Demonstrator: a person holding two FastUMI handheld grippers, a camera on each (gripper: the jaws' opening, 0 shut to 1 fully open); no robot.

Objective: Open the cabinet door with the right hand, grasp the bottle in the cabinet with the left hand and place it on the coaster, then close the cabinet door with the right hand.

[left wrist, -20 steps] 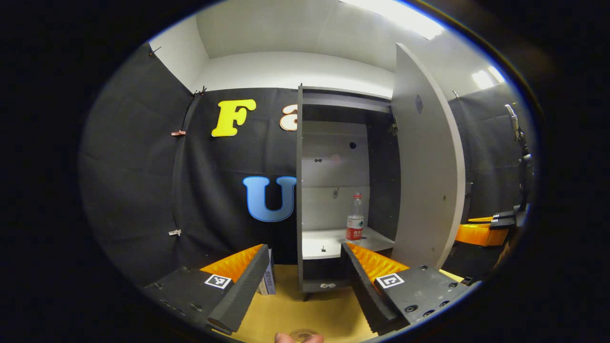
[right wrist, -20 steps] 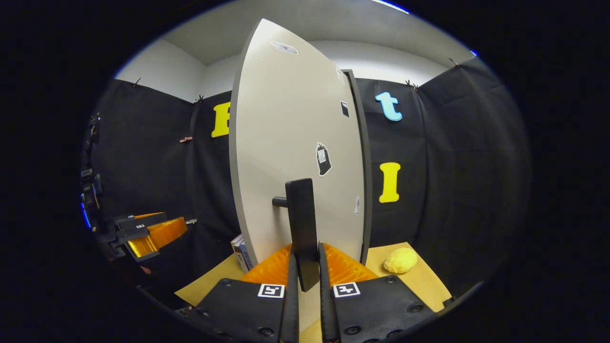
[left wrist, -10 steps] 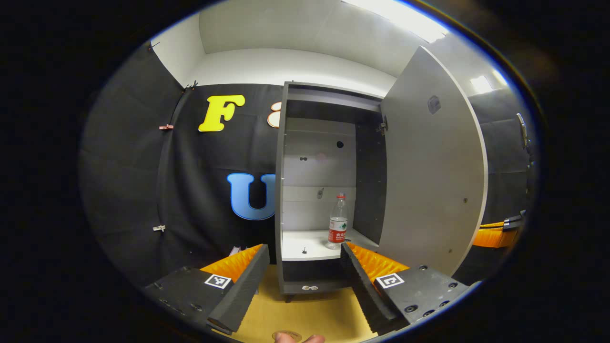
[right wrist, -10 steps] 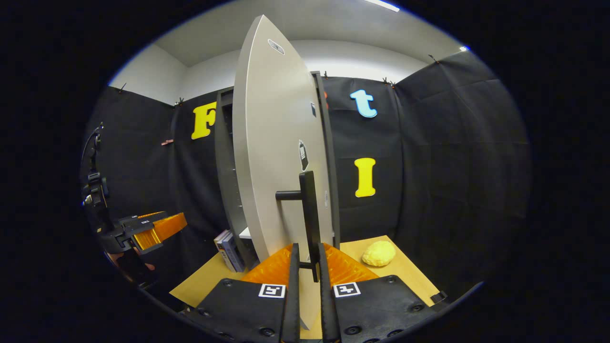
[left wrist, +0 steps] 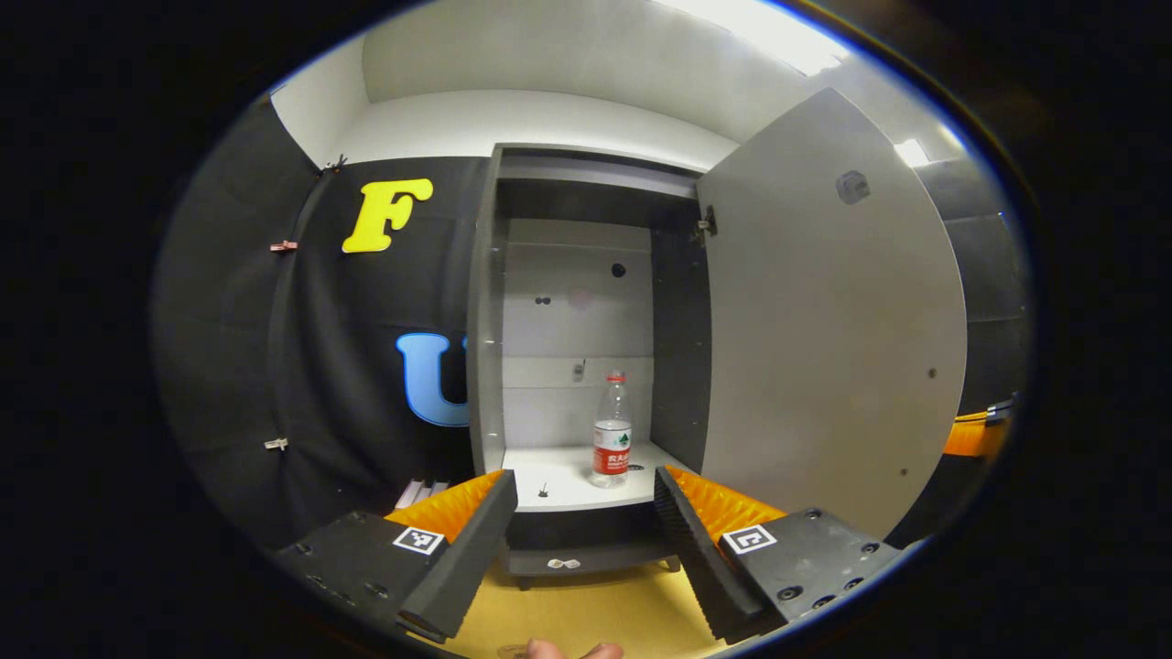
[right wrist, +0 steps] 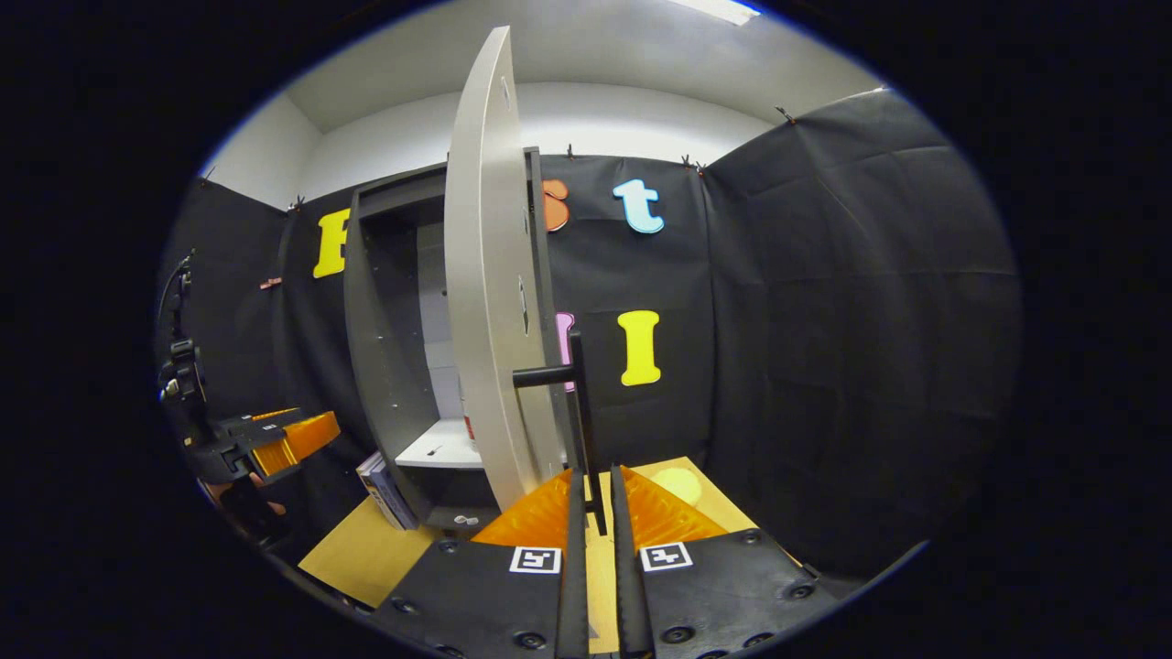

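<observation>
The door [right wrist: 485, 302] has been swung much wider than a second ago, its handle [right wrist: 579, 412] clamped in the right gripper [right wrist: 592, 513]. The bottle [left wrist: 611, 430] is now fully exposed, upright on the cabinet shelf [left wrist: 568, 483]. The left gripper [left wrist: 584, 513] is held wide, facing it, so the reach can likely begin.

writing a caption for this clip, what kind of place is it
Most likely a staged recording booth, not a home: black cloth walls, a lone cabinet holding one bottle, and a handheld right gripper on its door handle.
</observation>
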